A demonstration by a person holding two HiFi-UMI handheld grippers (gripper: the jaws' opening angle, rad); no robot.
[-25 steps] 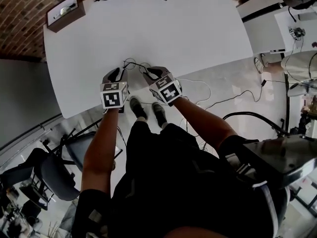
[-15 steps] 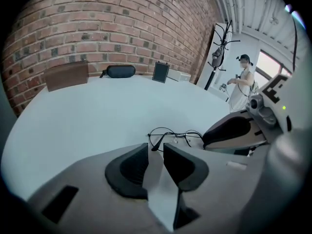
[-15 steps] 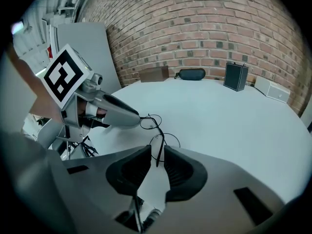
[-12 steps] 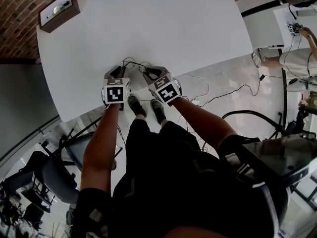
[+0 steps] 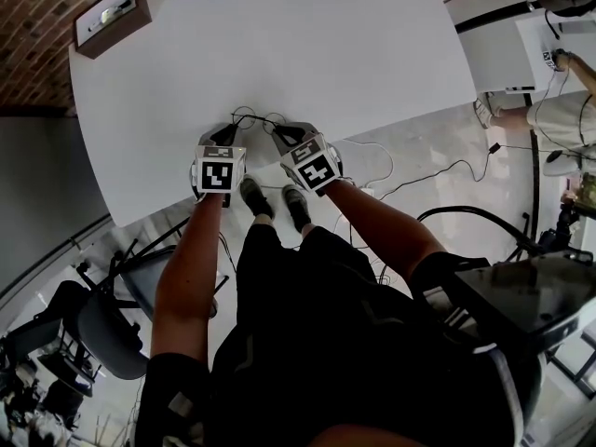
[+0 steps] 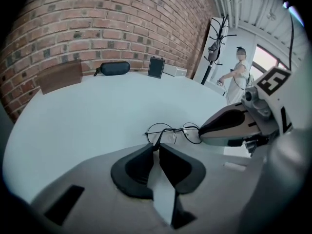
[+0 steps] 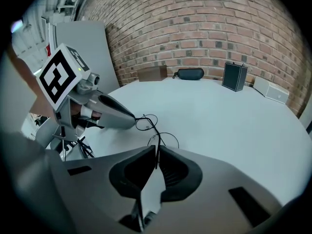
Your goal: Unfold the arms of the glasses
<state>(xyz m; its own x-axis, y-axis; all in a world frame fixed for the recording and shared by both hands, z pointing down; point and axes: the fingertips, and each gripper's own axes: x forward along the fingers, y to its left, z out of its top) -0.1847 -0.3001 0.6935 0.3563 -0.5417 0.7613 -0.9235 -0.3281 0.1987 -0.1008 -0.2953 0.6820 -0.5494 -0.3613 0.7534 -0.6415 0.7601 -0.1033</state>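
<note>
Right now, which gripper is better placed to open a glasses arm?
Probably right: the right gripper, jaws closing, has wire of the glasses deep between them; the left gripper, also closing, pinches it only at the tips.

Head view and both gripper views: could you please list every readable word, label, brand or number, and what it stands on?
No readable text in any view.
Cubes on the left gripper and right gripper, whose jaws are closing with the glasses wire between them: black-and-white square codes, not words.
Brown box: pale patch on top, too small to read.
Black case, black box: no print visible.
</note>
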